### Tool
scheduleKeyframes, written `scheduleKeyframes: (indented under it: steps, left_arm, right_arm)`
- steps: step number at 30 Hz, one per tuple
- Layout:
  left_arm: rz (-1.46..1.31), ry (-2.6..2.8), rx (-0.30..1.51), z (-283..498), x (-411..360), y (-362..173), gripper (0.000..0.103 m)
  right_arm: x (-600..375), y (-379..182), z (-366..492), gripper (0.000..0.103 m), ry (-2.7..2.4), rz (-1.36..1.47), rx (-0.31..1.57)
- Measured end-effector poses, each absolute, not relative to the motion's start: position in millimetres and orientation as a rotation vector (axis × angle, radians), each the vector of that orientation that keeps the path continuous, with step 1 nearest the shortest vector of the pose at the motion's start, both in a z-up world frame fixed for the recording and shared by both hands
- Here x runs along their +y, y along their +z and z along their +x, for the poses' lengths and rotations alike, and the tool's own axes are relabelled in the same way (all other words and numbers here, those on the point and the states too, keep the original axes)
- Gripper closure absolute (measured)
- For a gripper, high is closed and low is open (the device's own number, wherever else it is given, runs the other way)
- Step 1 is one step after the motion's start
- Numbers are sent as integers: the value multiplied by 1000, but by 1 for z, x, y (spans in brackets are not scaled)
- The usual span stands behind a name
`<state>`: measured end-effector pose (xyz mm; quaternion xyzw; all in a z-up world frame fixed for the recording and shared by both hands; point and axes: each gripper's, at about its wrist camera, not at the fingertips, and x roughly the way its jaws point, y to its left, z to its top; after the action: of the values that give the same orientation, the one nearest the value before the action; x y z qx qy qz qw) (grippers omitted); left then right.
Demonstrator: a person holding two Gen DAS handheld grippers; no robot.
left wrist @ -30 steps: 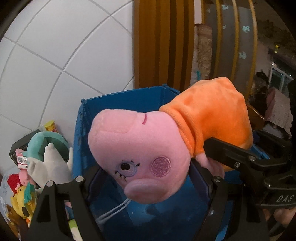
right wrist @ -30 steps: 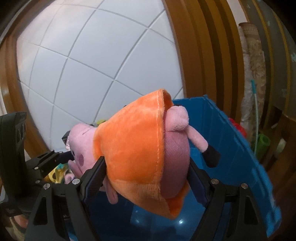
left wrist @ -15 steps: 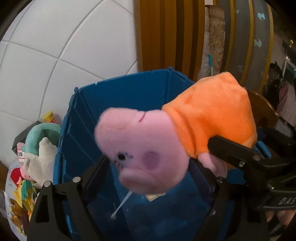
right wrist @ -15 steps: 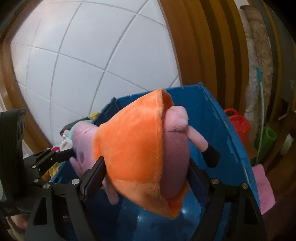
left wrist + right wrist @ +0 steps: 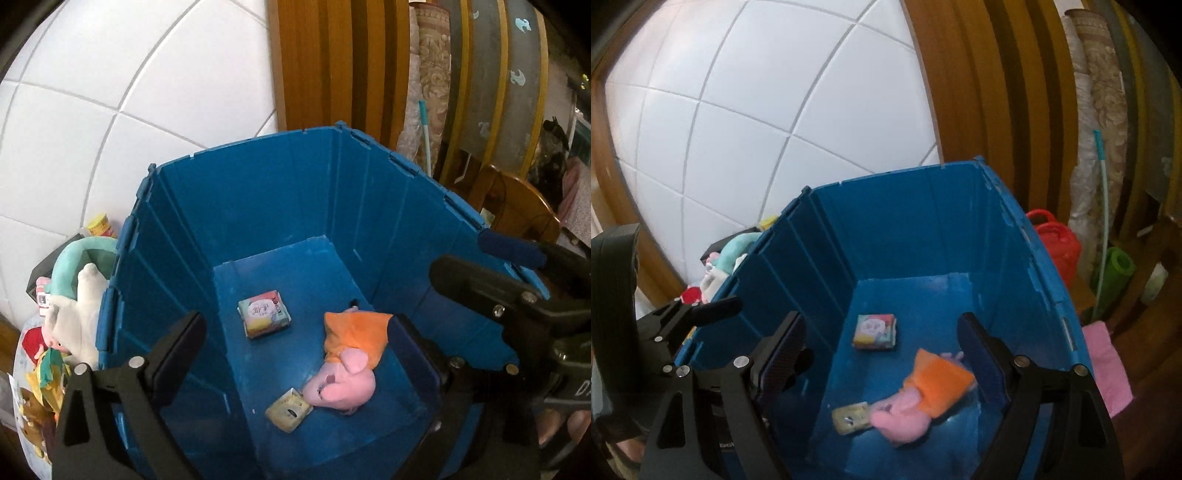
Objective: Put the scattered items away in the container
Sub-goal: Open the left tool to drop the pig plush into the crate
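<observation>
Pig plush (image 5: 347,363) is lying on the bin (image 5: 280,192) floor, near-right, soft and light; grasping its body suits best. Left gripper (image 5: 295,354) jaws are opening, empty; right gripper (image 5: 882,354) is hanging released above.

Pig plush (image 5: 347,365) on blue crate (image 5: 258,192) floor
</observation>
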<state>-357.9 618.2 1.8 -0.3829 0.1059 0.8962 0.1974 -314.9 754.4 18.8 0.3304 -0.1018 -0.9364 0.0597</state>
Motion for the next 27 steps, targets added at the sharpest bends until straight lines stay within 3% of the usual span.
scheduleKeyframes:
  steps: [24, 27]
  left_arm:
    - [-1036, 2612, 222, -305, 544, 7, 3]
    - [-1022, 2658, 207, -294, 521, 10, 3]
  right_arm:
    - [717, 17, -279, 13, -2850, 1036, -246]
    - [702, 19, -275, 4, -2846, 1011, -233]
